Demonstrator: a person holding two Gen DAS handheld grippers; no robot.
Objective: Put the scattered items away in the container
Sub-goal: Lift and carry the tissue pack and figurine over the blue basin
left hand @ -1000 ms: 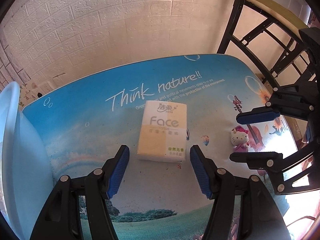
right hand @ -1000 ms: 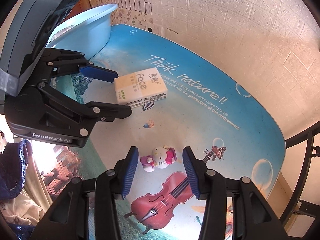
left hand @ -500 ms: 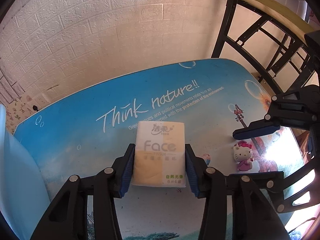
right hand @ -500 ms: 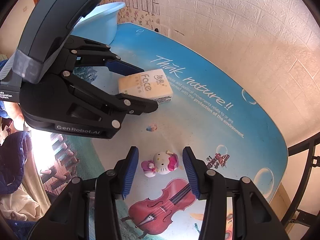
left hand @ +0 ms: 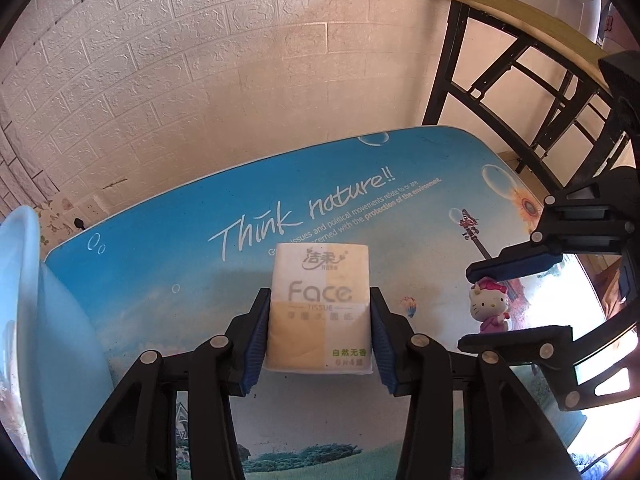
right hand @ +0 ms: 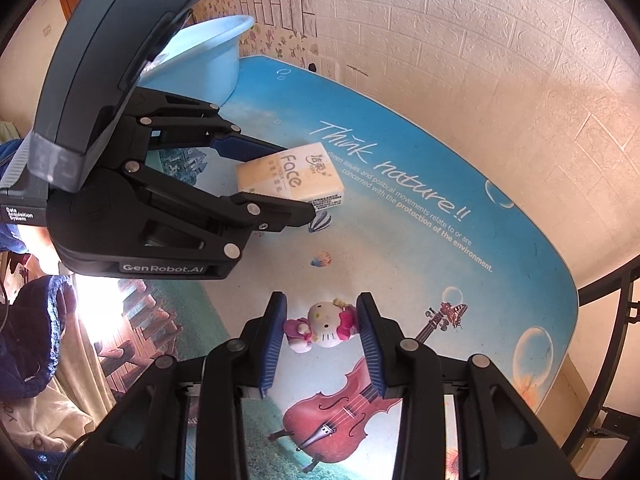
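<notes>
A white and yellow "Face" tissue pack (left hand: 320,312) lies on the blue printed table (left hand: 168,248). My left gripper (left hand: 319,296) is shut on it, a pad pressed to each long side; the right wrist view shows the same grip on the pack (right hand: 292,172). A small Hello Kitty toy (right hand: 324,326) lies near the violin print. My right gripper (right hand: 320,304) straddles it with its jaws closing, and both pads touch the toy's sides. From the left wrist view the toy (left hand: 488,304) sits between the right gripper's fingers (left hand: 516,262).
A light blue plastic basin (left hand: 24,300) stands at the table's left end, also seen as the basin (right hand: 208,52) behind the left gripper. A white brick wall backs the table. A black metal shelf frame (left hand: 500,80) stands at the right.
My left gripper moved forward around the tissue pack and shut on it. The right gripper's jaws narrowed onto the Hello Kitty toy without shifting place.
</notes>
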